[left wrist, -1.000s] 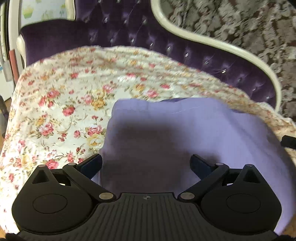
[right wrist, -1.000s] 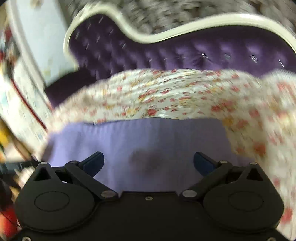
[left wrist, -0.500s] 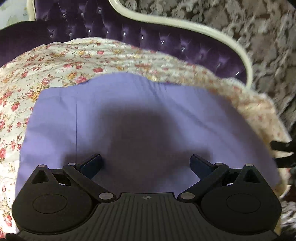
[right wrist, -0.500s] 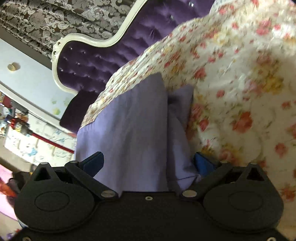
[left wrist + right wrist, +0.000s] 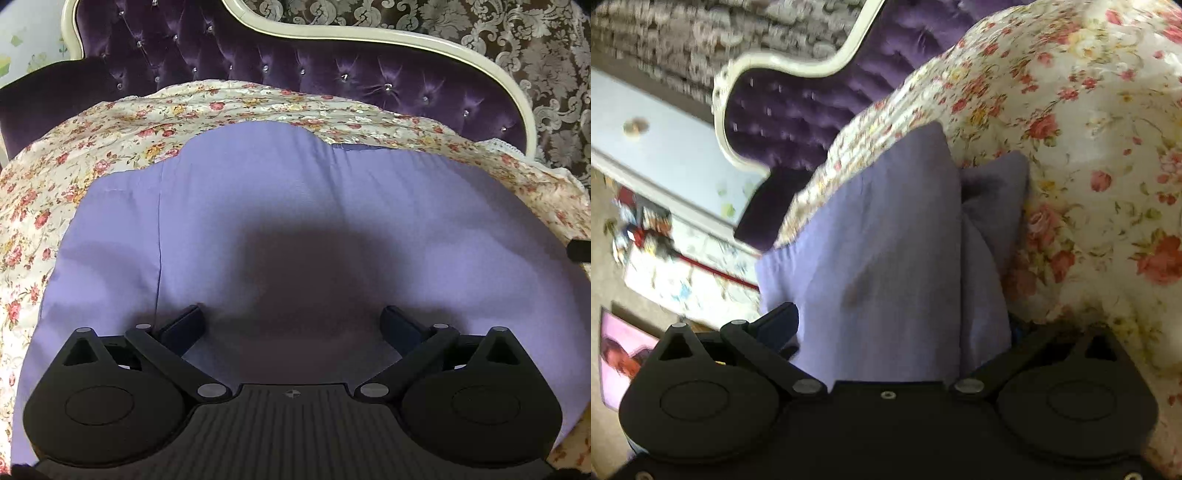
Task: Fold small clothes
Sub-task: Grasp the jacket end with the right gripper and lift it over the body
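Note:
A lilac garment [image 5: 295, 206] lies spread flat on a floral quilt [image 5: 110, 140]. My left gripper [image 5: 291, 321] hovers just above the garment's near part, jaws wide open and empty. In the right wrist view the camera is tilted and the same lilac garment [image 5: 886, 240] runs between the jaws of my right gripper [image 5: 901, 325]. Its edge is folded into layers by the right finger, which the cloth hides. The left finger [image 5: 779, 321] stands clear of the cloth, so the jaws are open around the edge.
A purple tufted sofa back [image 5: 332, 74] with a cream frame rises behind the quilt. In the right wrist view a pale blue cabinet [image 5: 657, 147], toys and a pink picture [image 5: 617, 354] sit beyond the sofa's end. My right gripper's tip shows at the left wrist view's right edge [image 5: 580, 251].
My left gripper moved from the garment's left edge to over its middle. My right gripper swung and tilted sideways to the garment's edge, which now lies between its jaws.

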A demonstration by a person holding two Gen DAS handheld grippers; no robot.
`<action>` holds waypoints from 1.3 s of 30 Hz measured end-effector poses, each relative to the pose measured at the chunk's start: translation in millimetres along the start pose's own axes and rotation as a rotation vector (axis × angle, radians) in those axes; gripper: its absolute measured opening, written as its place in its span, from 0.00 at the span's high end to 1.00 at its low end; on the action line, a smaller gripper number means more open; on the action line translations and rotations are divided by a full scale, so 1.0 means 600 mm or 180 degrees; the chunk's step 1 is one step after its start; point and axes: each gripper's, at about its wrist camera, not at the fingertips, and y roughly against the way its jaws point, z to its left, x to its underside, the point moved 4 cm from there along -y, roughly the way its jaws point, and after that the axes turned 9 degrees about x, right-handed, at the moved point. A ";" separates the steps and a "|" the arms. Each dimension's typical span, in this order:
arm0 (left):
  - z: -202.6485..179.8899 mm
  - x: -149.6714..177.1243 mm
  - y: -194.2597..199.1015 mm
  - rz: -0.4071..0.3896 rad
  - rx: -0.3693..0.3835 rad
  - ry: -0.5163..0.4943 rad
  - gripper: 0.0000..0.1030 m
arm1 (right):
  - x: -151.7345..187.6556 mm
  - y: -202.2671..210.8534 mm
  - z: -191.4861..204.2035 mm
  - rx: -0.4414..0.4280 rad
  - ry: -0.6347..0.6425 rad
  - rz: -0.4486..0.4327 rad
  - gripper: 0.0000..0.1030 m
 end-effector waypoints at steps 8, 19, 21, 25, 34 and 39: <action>-0.003 -0.008 0.004 -0.0001 0.0002 0.0016 0.00 | 0.011 0.023 0.024 0.0256 0.0359 -0.0120 0.44; 0.036 -0.083 -0.042 0.0104 -0.0266 0.0090 0.00 | 0.001 0.083 0.089 -0.0029 0.0383 -0.0412 0.63; 0.027 -0.081 -0.056 0.0106 -0.0350 -0.0081 0.00 | -0.001 0.082 0.098 -0.0087 0.0365 -0.0398 0.63; 0.035 -0.087 -0.047 0.0115 -0.0288 -0.0047 0.02 | -0.005 0.078 0.116 -0.0076 0.0356 -0.0385 0.63; -0.019 -0.032 0.091 -0.0100 0.0204 -0.0148 0.14 | -0.005 0.084 0.135 -0.0031 0.0165 -0.0345 0.64; -0.050 0.029 0.083 0.0086 0.0302 -0.0365 0.14 | -0.011 0.082 0.146 -0.0044 0.0038 -0.0318 0.66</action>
